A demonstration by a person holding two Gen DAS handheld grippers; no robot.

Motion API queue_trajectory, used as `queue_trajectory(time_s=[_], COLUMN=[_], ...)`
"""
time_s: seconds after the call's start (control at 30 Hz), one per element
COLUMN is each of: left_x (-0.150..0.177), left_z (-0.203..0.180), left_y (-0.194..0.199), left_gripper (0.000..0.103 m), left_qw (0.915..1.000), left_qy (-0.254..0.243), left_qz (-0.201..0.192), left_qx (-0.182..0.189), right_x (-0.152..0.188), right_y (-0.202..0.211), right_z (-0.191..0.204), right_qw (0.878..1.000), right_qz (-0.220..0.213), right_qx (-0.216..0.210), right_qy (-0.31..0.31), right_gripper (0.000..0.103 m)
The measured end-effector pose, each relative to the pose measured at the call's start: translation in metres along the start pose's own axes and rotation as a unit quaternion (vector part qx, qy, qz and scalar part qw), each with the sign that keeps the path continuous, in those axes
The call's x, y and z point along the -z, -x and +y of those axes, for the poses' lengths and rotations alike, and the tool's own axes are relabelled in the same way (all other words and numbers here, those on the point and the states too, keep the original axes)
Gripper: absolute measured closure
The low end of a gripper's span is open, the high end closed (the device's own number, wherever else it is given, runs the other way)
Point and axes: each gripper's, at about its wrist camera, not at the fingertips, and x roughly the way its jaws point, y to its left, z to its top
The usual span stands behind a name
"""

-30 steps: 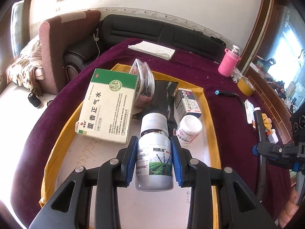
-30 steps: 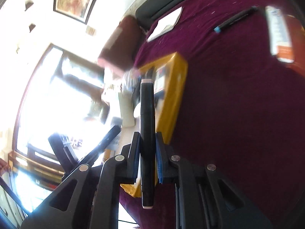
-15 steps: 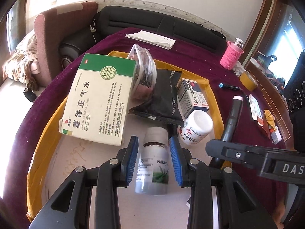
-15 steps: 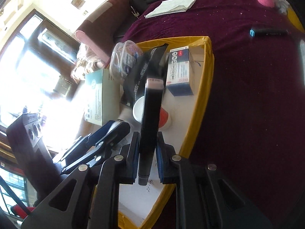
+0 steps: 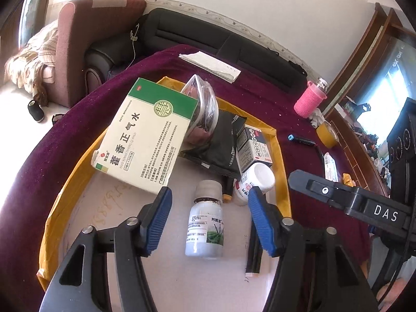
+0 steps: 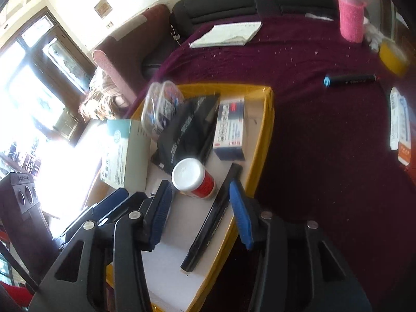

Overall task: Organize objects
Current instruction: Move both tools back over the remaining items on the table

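A yellow-rimmed tray [image 5: 282,161] holds a green-and-white medicine box [image 5: 145,135], a clear pouch [image 5: 202,109], a black packet [image 5: 221,145], a small blue-and-white box [image 5: 254,147], a white jar [image 5: 256,183], a silver bottle [image 5: 206,227] lying flat, and a black pen [image 6: 212,218]. My left gripper [image 5: 209,221] is open, its jaws apart either side of the bottle. My right gripper [image 6: 200,213] is open over the pen, which lies along the tray's right rim [image 6: 262,143].
On the maroon tablecloth [image 6: 325,156] lie a blue-capped marker [image 6: 349,80], a white-and-orange tube [image 6: 400,127], a yellow tape roll [image 6: 392,57], a pink-sleeved bottle [image 6: 351,18] and a paper pad [image 6: 226,35]. A sofa stands behind.
My left gripper set the silver bottle down in the tray and opened. My right gripper carried the black pen over the tray, laid it by the right rim and opened.
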Motion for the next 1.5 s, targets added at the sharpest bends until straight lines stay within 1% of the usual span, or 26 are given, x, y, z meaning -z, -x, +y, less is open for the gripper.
queue_trajectory(time_s=[0.07, 0.13, 0.2, 0.23, 0.27, 0.3, 0.33, 0.4, 0.43, 0.47, 0.5, 0.53, 0.57, 0.6, 0.63, 0.67, 0.73, 0.8, 0.9, 0.93, 1.07, 1.2, 1.27, 1.37, 1.47, 1.5], left_x=[0.000, 0.002, 0.002, 0.002, 0.002, 0.002, 0.002, 0.003, 0.005, 0.008, 0.010, 0.012, 0.015, 0.017, 0.020, 0.022, 0.025, 0.028, 0.032, 0.035, 0.041, 0.035, 0.026, 0.013, 0.006, 0.005], left_z=[-0.003, -0.009, -0.018, -0.022, -0.029, -0.036, -0.044, -0.058, -0.065, -0.074, -0.080, -0.087, -0.093, -0.099, -0.106, -0.112, -0.123, -0.135, -0.153, -0.159, -0.187, -0.216, -0.231, -0.252, -0.272, -0.278], left_y=[0.013, 0.024, 0.036, 0.040, 0.046, 0.051, 0.056, 0.065, 0.068, 0.071, 0.072, 0.071, 0.071, 0.069, 0.066, 0.063, 0.056, 0.050, 0.042, 0.040, 0.031, 0.018, 0.009, -0.014, -0.050, -0.063], left_gripper=[0.044, 0.043, 0.043, 0.043, 0.043, 0.043, 0.043, 0.042, 0.040, 0.038, 0.038, 0.038, 0.038, 0.038, 0.038, 0.038, 0.038, 0.038, 0.038, 0.038, 0.038, 0.038, 0.038, 0.038, 0.038, 0.038], left_qw=[0.9998, 0.9994, 0.9986, 0.9980, 0.9971, 0.9961, 0.9946, 0.9912, 0.9892, 0.9873, 0.9862, 0.9853, 0.9848, 0.9845, 0.9843, 0.9842, 0.9845, 0.9849, 0.9844, 0.9838, 0.9809, 0.9780, 0.9765, 0.9769, 0.9763, 0.9754], left_qy=[0.006, 0.002, -0.006, -0.011, -0.020, -0.029, -0.040, -0.062, -0.074, -0.086, -0.095, -0.106, -0.114, -0.121, -0.128, -0.133, -0.141, -0.147, -0.157, -0.162, -0.185, -0.205, -0.214, -0.214, -0.213, -0.216], left_qz=[-0.016, -0.033, -0.053, -0.061, -0.072, -0.083, -0.095, -0.116, -0.125, -0.132, -0.134, -0.134, -0.131, -0.126, -0.122, -0.116, -0.103, -0.090, -0.076, -0.073, -0.057, -0.036, -0.027, 0.004, 0.035, 0.044], left_qx=[0.000, -0.002, -0.004, -0.005, -0.007, -0.008, -0.010, -0.017, -0.020, -0.020, -0.018, -0.016, -0.013, -0.011, -0.011, -0.013, -0.015, -0.015, -0.020, -0.022, -0.019, -0.011, -0.005, 0.000, 0.008, 0.006], right_x=[-0.002, -0.005, -0.005, -0.008, -0.004, 0.001, 0.008, 0.015, 0.014, 0.010, 0.003, -0.001, -0.002, -0.001, 0.002, 0.004, 0.007, 0.013, 0.016, 0.018, 0.016, 0.002, -0.009, -0.018, -0.001, 0.005], right_y=[0.017, 0.038, 0.067, 0.076, 0.096, 0.113, 0.129, 0.140, 0.141, 0.136, 0.127, 0.118, 0.114, 0.113, 0.112, 0.112, 0.116, 0.124, 0.133, 0.136, 0.140, 0.149, 0.157, 0.174, 0.185, 0.184], right_z=[0.003, 0.007, 0.011, 0.013, 0.014, 0.014, 0.010, -0.002, -0.010, -0.023, -0.039, -0.054, -0.070, -0.086, -0.094, -0.106, -0.123, -0.137, -0.157, -0.161, -0.178, -0.204, -0.223, -0.261, -0.304, -0.317], right_qw=[0.999, 0.994, 0.982, 0.973, 0.960, 0.948, 0.931, 0.912, 0.914, 0.924, 0.938, 0.948, 0.954, 0.955, 0.953, 0.947, 0.939, 0.932, 0.917, 0.913, 0.905, 0.900, 0.897, 0.903, 0.896, 0.897], right_qz=[-0.028, -0.064, -0.114, -0.146, -0.194, -0.231, -0.277, -0.333, -0.327, -0.297, -0.246, -0.211, -0.192, -0.190, -0.192, -0.193, -0.191, -0.196, -0.209, -0.210, -0.214, -0.231, -0.247, -0.276, -0.317, -0.312], right_qx=[0.026, 0.074, 0.127, 0.148, 0.170, 0.184, 0.198, 0.202, 0.205, 0.214, 0.225, 0.227, 0.222, 0.222, 0.232, 0.254, 0.283, 0.301, 0.337, 0.346, 0.362, 0.367, 0.365, 0.327, 0.294, 0.289], right_qy=[0.021, 0.052, 0.086, 0.099, 0.113, 0.121, 0.128, 0.130, 0.125, 0.115, 0.097, 0.079, 0.063, 0.048, 0.042, 0.037, 0.036, 0.037, 0.043, 0.046, 0.058, 0.053, 0.032, -0.028, -0.098, -0.121], right_gripper=[0.058, 0.057, 0.054, 0.052, 0.040, 0.021, 0.014, 0.012, 0.012, 0.012, 0.012, 0.012, 0.012, 0.012, 0.012, 0.012, 0.012, 0.012, 0.012, 0.012, 0.012, 0.012, 0.012, 0.012, 0.012, 0.012])
